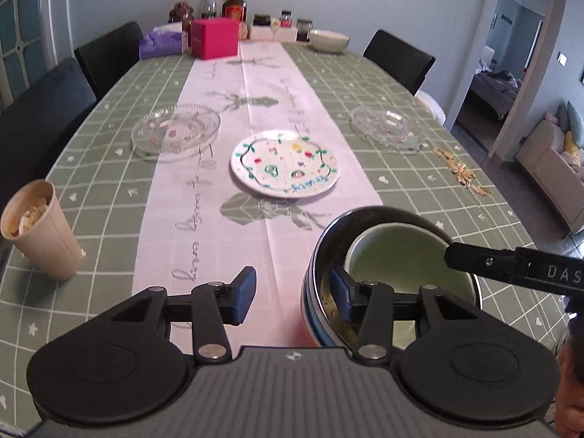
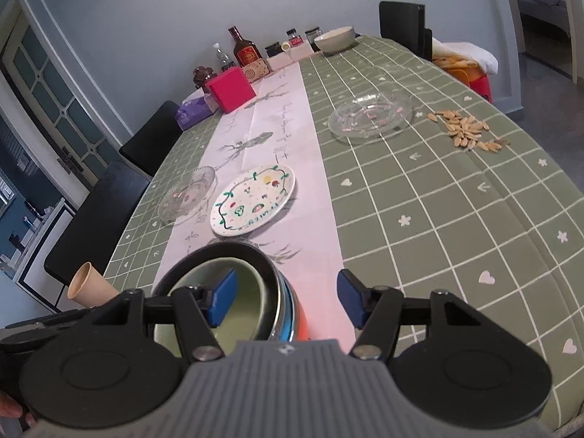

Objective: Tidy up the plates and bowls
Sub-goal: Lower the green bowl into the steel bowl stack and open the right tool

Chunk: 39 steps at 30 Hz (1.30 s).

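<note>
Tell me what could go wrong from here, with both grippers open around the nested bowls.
1. The left gripper and right gripper each straddle the rim of the black-rimmed metal bowl; closing unevenly could tip the stack.
2. The green ceramic bowl sits loose inside it and may shift or clatter if lifted.
3. The painted white plate lies just beyond the stack, so a forward slide could knock it.

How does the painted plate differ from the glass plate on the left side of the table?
The painted plate is opaque white with coloured hand-drawn motifs; the glass plate is clear, with the cloth showing through it. The painted plate lies wholly on the pink runner; the glass plate straddles the runner's edge and the green cloth. Both sit flat, upright, and hold nothing.
</note>
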Each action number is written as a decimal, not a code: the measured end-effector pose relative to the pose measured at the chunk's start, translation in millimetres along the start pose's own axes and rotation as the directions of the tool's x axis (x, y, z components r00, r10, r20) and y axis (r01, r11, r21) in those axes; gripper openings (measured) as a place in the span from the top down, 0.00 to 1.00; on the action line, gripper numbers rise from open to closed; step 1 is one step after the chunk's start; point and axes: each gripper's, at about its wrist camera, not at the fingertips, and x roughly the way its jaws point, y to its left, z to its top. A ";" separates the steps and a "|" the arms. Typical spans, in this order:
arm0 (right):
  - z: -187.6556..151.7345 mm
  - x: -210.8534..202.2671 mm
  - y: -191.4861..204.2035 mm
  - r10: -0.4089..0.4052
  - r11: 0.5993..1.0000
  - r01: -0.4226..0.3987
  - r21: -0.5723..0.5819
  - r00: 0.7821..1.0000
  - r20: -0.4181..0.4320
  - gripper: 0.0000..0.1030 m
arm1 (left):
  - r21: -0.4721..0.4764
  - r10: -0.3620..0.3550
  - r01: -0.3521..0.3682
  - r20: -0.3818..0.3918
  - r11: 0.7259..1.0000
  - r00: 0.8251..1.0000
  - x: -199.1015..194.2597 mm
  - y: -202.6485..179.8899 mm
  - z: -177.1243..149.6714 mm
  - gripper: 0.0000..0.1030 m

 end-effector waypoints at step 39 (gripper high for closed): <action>-21.1 42.5 22.4 0.009 1.000 -0.008 0.018 0.997 -0.083 0.68 | -0.069 -0.052 0.045 -0.096 0.997 0.994 27.2 8.8 -5.9 0.51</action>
